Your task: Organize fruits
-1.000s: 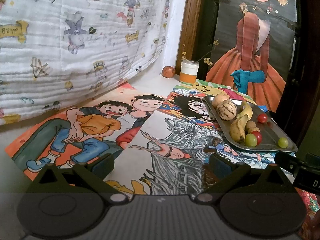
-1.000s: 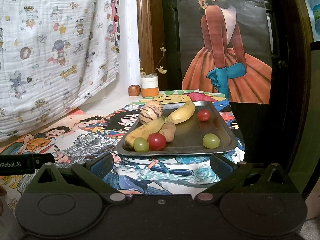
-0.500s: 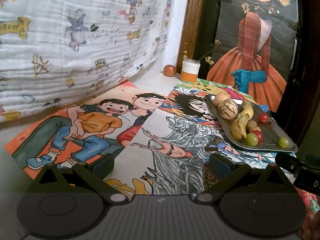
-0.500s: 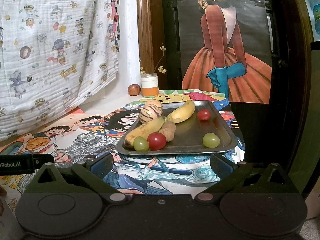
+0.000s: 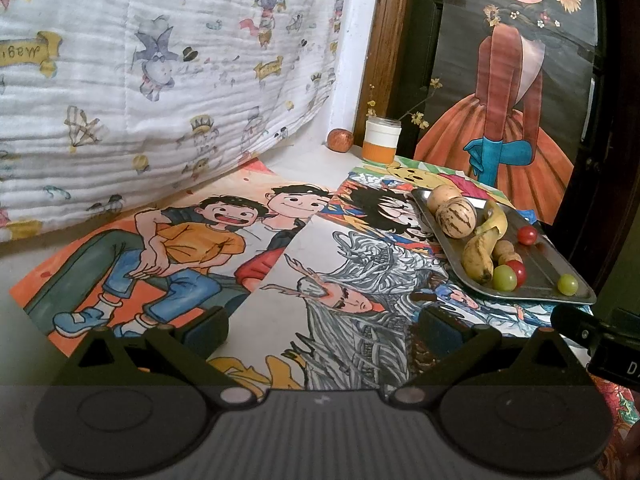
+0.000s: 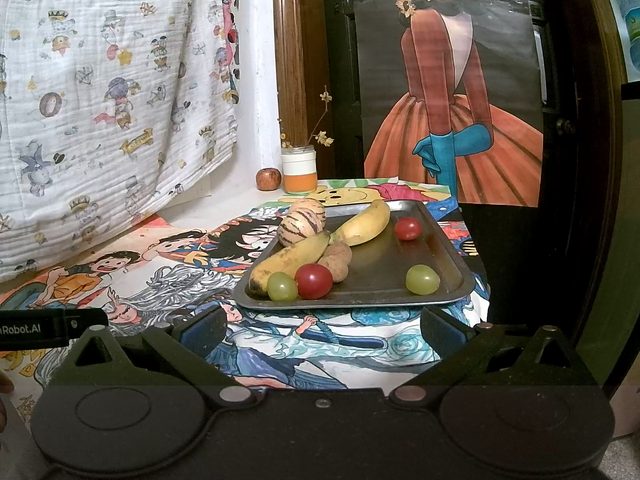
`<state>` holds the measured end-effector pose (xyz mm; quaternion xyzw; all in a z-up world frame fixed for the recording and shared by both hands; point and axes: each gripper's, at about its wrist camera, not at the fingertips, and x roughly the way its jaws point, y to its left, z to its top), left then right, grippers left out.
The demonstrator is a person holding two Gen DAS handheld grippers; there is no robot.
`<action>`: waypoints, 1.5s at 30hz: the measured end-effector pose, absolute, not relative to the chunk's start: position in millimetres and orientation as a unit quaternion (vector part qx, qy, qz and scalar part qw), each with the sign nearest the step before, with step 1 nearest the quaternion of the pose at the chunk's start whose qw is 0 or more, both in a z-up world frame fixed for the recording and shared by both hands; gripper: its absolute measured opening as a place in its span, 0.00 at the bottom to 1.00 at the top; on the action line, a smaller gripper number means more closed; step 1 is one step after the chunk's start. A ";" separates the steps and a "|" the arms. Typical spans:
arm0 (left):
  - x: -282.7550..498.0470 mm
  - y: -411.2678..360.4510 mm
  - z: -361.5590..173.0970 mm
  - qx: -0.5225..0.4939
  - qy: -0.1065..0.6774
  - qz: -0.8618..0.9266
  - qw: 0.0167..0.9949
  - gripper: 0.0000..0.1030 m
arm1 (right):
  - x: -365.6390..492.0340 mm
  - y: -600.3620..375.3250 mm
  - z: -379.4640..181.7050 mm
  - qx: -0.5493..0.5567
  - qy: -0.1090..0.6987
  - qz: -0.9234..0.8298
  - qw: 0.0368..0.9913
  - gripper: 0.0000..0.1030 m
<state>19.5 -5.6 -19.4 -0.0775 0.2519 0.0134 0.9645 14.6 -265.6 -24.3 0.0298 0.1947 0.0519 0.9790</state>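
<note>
A grey metal tray (image 6: 448, 280) holds two bananas (image 6: 288, 258), a striped melon (image 6: 301, 224), a brown fruit (image 6: 336, 258), two red tomatoes (image 6: 314, 280) and two green grapes (image 6: 422, 279). The tray (image 5: 544, 264) lies at the right in the left wrist view. My right gripper (image 6: 322, 330) is open and empty, just in front of the tray. My left gripper (image 5: 322, 330) is open and empty, over the drawings left of the tray.
Colourful drawings (image 5: 160, 240) cover the table. A small red apple (image 6: 268, 179) and an orange-and-white jar (image 6: 299, 176) with twigs stand at the back by the wall. A printed cloth (image 5: 140, 80) hangs on the left. The table edge drops off right of the tray.
The left wrist view has shifted slightly, with the scene sitting a little lower and farther. The right gripper and the fruits have not moved.
</note>
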 end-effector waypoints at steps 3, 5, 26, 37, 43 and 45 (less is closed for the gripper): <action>19.6 -5.5 -19.4 -0.078 0.252 0.013 0.964 1.00 | 14.5 -265.5 -24.3 0.030 0.195 0.052 0.979 1.00; 19.1 -5.6 -19.7 -0.078 0.252 0.013 0.964 1.00 | 14.6 -265.5 -24.3 0.030 0.195 0.052 0.979 1.00; 19.2 -8.7 -20.3 -0.070 0.260 0.009 0.963 1.00 | 14.7 -265.5 -24.3 0.030 0.195 0.052 0.979 1.00; 19.8 -10.3 -20.3 -0.065 0.268 0.008 0.961 1.00 | 14.9 -265.4 -24.3 0.030 0.196 0.052 0.979 1.00; 18.7 -9.8 -18.4 -0.075 0.266 -0.009 0.961 1.00 | 14.9 -265.2 -24.3 0.030 0.196 0.052 0.979 1.00; 18.8 -8.7 -18.2 -0.078 0.266 -0.011 0.961 1.00 | 15.0 -265.2 -24.3 0.030 0.196 0.052 0.979 1.00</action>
